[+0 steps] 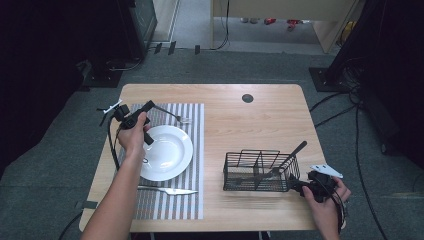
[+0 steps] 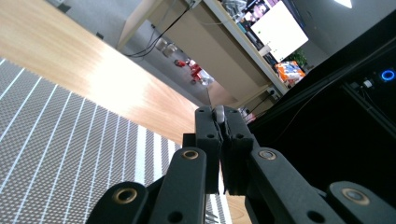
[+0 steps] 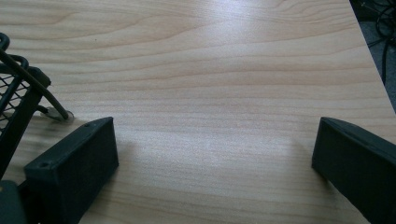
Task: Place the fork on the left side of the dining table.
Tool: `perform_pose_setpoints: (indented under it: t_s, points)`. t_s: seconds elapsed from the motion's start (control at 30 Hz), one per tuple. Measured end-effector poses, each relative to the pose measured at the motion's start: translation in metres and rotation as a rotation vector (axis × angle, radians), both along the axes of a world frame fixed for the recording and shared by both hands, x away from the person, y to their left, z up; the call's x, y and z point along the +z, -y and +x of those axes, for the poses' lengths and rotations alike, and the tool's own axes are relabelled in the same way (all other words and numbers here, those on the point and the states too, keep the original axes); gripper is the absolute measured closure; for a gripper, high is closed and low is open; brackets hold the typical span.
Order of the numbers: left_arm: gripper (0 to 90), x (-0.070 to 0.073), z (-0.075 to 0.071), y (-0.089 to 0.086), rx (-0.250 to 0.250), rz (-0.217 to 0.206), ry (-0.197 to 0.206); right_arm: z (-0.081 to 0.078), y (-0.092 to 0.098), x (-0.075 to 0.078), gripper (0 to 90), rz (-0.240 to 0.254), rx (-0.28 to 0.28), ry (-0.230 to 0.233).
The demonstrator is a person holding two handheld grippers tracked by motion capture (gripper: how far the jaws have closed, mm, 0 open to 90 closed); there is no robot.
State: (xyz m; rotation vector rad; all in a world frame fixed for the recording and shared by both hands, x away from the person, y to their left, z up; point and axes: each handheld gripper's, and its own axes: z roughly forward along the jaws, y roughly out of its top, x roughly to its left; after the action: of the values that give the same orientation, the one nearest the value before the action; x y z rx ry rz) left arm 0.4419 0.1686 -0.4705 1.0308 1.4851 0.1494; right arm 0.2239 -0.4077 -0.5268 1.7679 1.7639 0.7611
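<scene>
My left gripper (image 1: 149,105) hovers over the far left corner of the striped placemat (image 1: 192,112), shut on the handle of a silver fork (image 1: 176,116) whose tines point right. In the left gripper view the jaws are pressed together (image 2: 219,126) with a sliver of the fork's metal (image 2: 218,111) between their tips. A white plate (image 1: 172,160) rests on the mat, with a knife (image 1: 170,190) in front of it. My right gripper (image 1: 296,184) sits low at the right end of a black wire basket (image 1: 240,172), open, with bare table between its jaws (image 3: 215,140).
A dark-handled utensil (image 1: 294,152) leans out of the basket's right compartment. The basket's corner (image 3: 18,88) lies close to my right gripper's left jaw. A round grommet (image 1: 247,98) sits near the far table edge. Cables cross the floor at right.
</scene>
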Motion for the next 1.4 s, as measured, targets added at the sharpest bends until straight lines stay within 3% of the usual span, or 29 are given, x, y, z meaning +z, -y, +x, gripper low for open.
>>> perform_pose_setpoints:
  t_s: [0.33, 0.47, 0.6, 0.9, 1.13, 1.17, 1.4]
  points:
    - [88.0, -0.012, 0.003, -0.012, 0.016, -0.042, -0.069, 0.000, 0.000, 0.000, 0.0, 0.000, 0.000, 0.000]
    - [84.1, -0.017, 0.004, -0.018, 0.019, 0.013, -0.121, 0.000, 0.000, 0.000, 0.0, 0.000, 0.000, 0.000]
    - [81.6, -0.021, 0.005, -0.023, 0.017, 0.023, -0.156, 0.000, 0.000, 0.000, 0.0, 0.000, 0.000, 0.000]
    - [73.4, -0.027, 0.007, -0.028, 0.026, 0.029, -0.228, 0.000, 0.000, 0.000, 0.0, 0.000, 0.000, 0.000]
    - [65.1, -0.026, 0.011, -0.033, -0.004, 0.014, -0.335, 0.000, 0.000, 0.000, 0.0, 0.000, 0.000, 0.000]
    - [64.0, -0.026, 0.011, -0.033, -0.004, 0.014, -0.335, 0.000, 0.000, 0.000, 0.0, 0.000, 0.000, 0.000]
    - [49.5, -0.026, 0.018, -0.029, -0.026, 0.104, -0.383, 0.000, 0.000, 0.000, 0.0, 0.000, 0.000, 0.000]
